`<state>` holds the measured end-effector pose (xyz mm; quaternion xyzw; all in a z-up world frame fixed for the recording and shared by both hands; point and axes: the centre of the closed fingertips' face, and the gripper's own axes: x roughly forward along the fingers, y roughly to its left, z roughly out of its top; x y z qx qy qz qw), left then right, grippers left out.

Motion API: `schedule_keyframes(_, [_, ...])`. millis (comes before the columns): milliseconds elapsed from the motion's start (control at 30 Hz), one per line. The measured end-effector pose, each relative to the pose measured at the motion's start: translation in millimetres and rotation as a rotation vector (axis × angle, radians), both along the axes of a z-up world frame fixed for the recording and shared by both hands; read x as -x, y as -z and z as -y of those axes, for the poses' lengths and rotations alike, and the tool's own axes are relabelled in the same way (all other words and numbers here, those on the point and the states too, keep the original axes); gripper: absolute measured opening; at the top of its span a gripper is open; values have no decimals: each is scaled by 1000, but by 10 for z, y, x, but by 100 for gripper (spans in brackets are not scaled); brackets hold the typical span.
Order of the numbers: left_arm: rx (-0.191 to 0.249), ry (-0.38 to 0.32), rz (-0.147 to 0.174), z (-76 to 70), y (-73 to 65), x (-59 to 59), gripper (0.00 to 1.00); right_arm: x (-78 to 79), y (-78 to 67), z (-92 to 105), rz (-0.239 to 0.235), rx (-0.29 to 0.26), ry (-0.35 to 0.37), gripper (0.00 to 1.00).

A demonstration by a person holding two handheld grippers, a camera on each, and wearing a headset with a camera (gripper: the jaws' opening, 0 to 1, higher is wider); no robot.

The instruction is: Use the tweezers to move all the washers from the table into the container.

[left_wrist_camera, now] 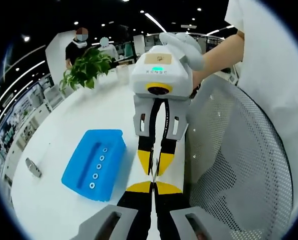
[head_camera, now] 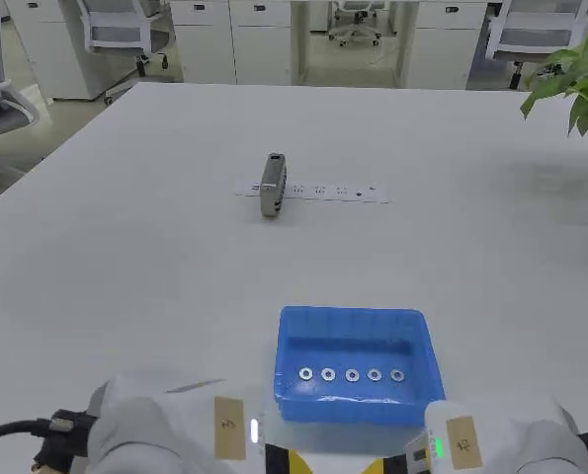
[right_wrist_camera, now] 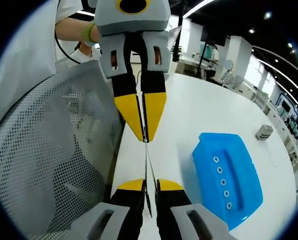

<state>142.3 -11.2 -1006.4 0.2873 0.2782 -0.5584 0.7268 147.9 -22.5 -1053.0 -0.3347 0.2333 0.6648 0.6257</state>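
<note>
A blue container (head_camera: pixel 353 318) sits near the table's front edge with a row of several silver washers (head_camera: pixel 352 374) inside; it also appears as the container (left_wrist_camera: pixel 113 150) and the container (right_wrist_camera: pixel 241 150). My two grippers face each other tip to tip just off the table's near edge. My right gripper (right_wrist_camera: pixel 146 184) is shut on thin metal tweezers (right_wrist_camera: pixel 146 160), whose point reaches the closed yellow fingertips of my left gripper (right_wrist_camera: pixel 144 138). In the left gripper view my left gripper (left_wrist_camera: pixel 152 186) is shut, nearly touching the right gripper (left_wrist_camera: pixel 155 170).
A grey metal block (head_camera: pixel 273 184) lies on a white power strip (head_camera: pixel 323 191) mid-table. A potted plant (head_camera: pixel 580 79) stands at the far right. A mesh chair back (left_wrist_camera: pixel 229 165) is close beside the grippers. Office chairs and cabinets stand beyond the white table (head_camera: pixel 155 257).
</note>
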Motion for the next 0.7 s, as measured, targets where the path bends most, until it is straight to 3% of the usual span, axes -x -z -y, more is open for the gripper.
schedule_keyframes(167, [-102, 26, -33, -67, 229, -40, 0, -10, 124, 10, 19, 30, -9, 5])
schedule_keyframes(267, [-120, 30, -48, -89, 295, -55, 0, -26, 162, 6, 8, 28, 5, 5])
schedule_keyframes(367, [-138, 27, -76, -134, 371, -74, 0, -41, 175, -14, -24, -8, 43, 6])
schedule_keyframes(600, [-184, 33, -123, -191, 515, -95, 0, -8, 181, 162, -51, -40, 113, 24])
schedule_keyframes(700, [-211, 40, -133, -207, 571, -92, 0, -20, 80, 243, -77, -89, 182, 27])
